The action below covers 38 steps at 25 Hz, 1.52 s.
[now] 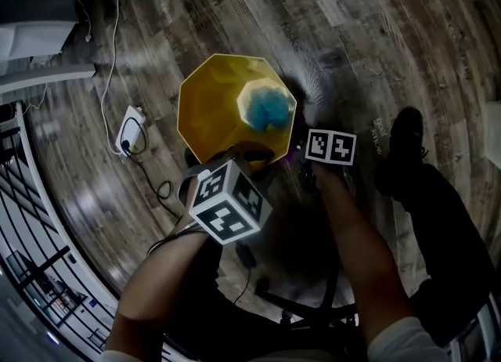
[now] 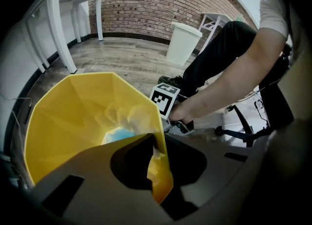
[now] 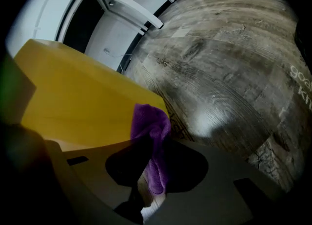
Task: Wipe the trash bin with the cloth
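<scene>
Yellow trash bin (image 1: 223, 102) upright on wood floor (image 1: 368, 31); blue crumpled item (image 1: 268, 108) at bottom. Left gripper (image 2: 158, 168): jaws narrow, clamped on near rim wall. Right gripper (image 3: 148, 170): jaws pinching purple cloth (image 3: 152, 131), cloth up against bin's outer side, contact unclear. White plug (image 1: 131, 135) with cable near bin's left; shoe (image 1: 407, 129) right; chair base (image 2: 241, 134) near. White bin (image 2: 183, 41) well apart. Bare floor beyond far rim.

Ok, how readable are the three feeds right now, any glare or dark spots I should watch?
Head view: dim and fisheye-bent, dark corners, only the yellow trash bin stands out. Left gripper view: brightest, evenly lit, straight lines curve toward the edges. Right gripper view: white glare patch on the floor, purple cloth clear, black vignette around.
</scene>
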Available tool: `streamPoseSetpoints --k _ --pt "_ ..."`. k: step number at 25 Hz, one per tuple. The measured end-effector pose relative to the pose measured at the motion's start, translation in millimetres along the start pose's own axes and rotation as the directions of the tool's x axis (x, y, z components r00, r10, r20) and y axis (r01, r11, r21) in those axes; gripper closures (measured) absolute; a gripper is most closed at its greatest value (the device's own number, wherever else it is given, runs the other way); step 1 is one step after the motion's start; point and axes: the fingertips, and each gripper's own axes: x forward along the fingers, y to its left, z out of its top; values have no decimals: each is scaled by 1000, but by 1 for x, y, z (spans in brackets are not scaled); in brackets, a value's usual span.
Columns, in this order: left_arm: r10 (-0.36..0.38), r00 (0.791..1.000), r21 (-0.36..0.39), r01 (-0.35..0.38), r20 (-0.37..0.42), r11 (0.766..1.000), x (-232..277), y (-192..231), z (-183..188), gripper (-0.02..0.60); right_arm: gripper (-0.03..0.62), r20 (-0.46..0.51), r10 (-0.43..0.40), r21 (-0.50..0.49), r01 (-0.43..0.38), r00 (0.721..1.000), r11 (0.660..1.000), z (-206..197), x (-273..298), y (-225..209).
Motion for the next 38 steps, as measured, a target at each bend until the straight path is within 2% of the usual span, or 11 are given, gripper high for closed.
streamPoseSetpoints --k 5,13,22,27,31,35,38 --pt "27 999 -43 -26 24 999 3 2 4 540 502 -41 -53 -5 53 998 999 0 22 -21" --pt "37 998 -23 -36 49 999 4 0 4 537 502 -51 -62 -13 61 997 998 4 27 -27" --pt "-12 999 52 10 41 999 -3 -11 -4 425 502 19 -47 23 46 999 999 5 -28 -23" --pt "1 1000 122 0 -4 992 -12 -8 -14 414 502 62 -33 16 32 998 999 12 -68 -12" --pt "15 996 176 1 -84 984 -16 -6 -37 405 502 98 4 25 -6 995 1000 10 -97 7" --pt "43 986 234 -4 -160 972 -16 -3 -56 397 502 140 50 81 -62 989 995 2 -119 26" --pt "44 982 233 1 -186 972 -15 -2 -63 397 502 164 85 105 -103 983 989 -4 -133 44"
